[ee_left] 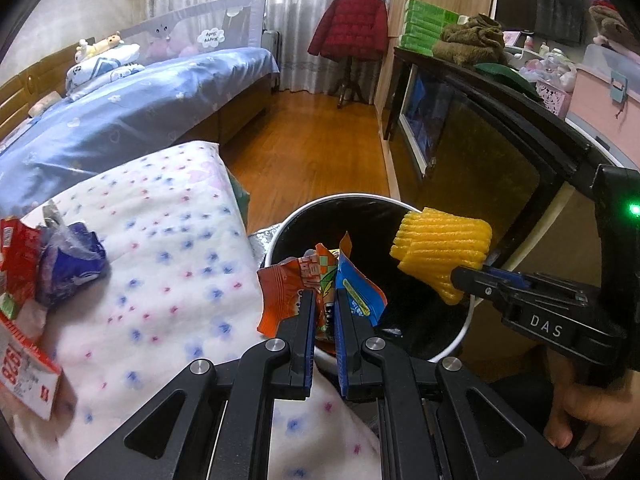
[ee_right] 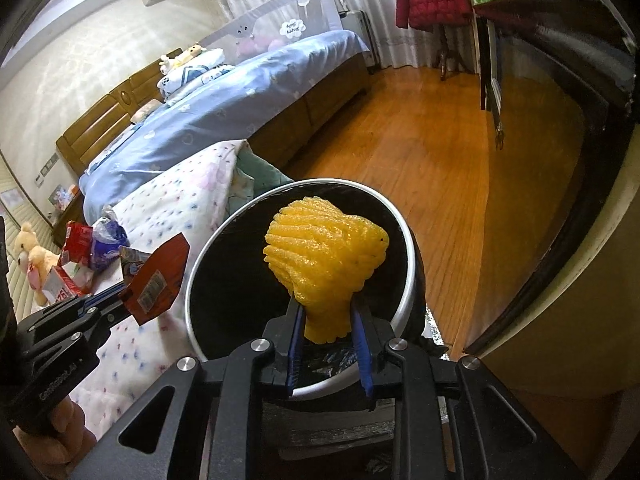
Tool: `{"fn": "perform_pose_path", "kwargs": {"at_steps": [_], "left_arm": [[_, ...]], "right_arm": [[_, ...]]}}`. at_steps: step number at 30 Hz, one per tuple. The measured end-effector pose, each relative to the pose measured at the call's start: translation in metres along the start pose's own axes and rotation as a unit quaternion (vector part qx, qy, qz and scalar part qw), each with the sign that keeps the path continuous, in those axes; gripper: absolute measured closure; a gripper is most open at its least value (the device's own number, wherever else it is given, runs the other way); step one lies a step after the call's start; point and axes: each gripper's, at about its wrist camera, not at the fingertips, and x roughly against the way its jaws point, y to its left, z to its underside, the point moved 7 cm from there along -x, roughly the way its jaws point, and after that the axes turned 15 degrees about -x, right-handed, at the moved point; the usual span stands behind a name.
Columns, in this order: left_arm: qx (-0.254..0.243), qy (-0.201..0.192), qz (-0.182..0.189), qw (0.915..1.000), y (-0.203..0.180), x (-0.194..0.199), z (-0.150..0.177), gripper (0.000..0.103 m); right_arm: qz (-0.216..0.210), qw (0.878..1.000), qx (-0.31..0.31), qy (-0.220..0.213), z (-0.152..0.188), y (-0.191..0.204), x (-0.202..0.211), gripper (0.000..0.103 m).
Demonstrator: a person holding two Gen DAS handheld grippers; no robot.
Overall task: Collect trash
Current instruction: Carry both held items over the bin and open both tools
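Left gripper point(ee_left: 325, 304): nearly closed, clamped on crumpled snack wrappers point(ee_left: 320, 284), orange and blue foil, held at the near-left rim of the trash bin point(ee_left: 460, 340). From the right wrist view the same wrapper point(ee_right: 154, 280) shows an orange back with a barcode, just left of the bin rim point(ee_right: 408, 280).

Right gripper point(ee_right: 326, 320): partly closed, pinching the narrow end of a yellow foam fruit net point(ee_right: 326, 256), ribbed mesh texture, flared at the top, hanging over the bin mouth. In the left wrist view the net point(ee_left: 440, 248) sits above the bin's far-right rim, with the right gripper point(ee_left: 466, 280) reaching in from the right.

Bin: round, pale rim, black liner inside; contents not readable in the dark interior.

More trash at far left on the floral quilt point(ee_left: 160, 260): red packet point(ee_left: 18, 256), crumpled blue-purple wrapper point(ee_left: 68, 264), red-and-white carton point(ee_left: 28, 372), grouped well apart from the bin.
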Motion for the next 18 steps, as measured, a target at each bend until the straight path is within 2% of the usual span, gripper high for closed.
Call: {"fn": "perform_pose_path", "kwargs": {"at_steps": [6,9,12,14,18], "left_arm": [[0.005,0.009,0.015,0.9998,0.001,-0.014,-0.008,0.094],[0.005,0.014,0.016,0.9998,0.002,-0.021,-0.011,0.087],[0.005,0.012,0.015,0.9998,0.004,-0.022,-0.012,0.073],[0.005,0.01,0.01,0.9999,0.005,-0.02,-0.012,0.056],[0.016,0.001,0.0,0.9999,0.008,-0.007,-0.002,0.053]], "right_arm": [[0.002,1.0,-0.001,0.003,-0.008,-0.003,-0.004,0.077],[0.001,1.0,-0.004,0.002,-0.011,-0.002,-0.005,0.075],[0.001,1.0,-0.009,0.002,-0.014,-0.003,-0.006,0.066],[-0.002,1.0,-0.014,0.002,-0.016,-0.003,-0.005,0.063],[-0.008,1.0,-0.017,0.001,-0.014,-0.001,-0.003,0.052]]}}
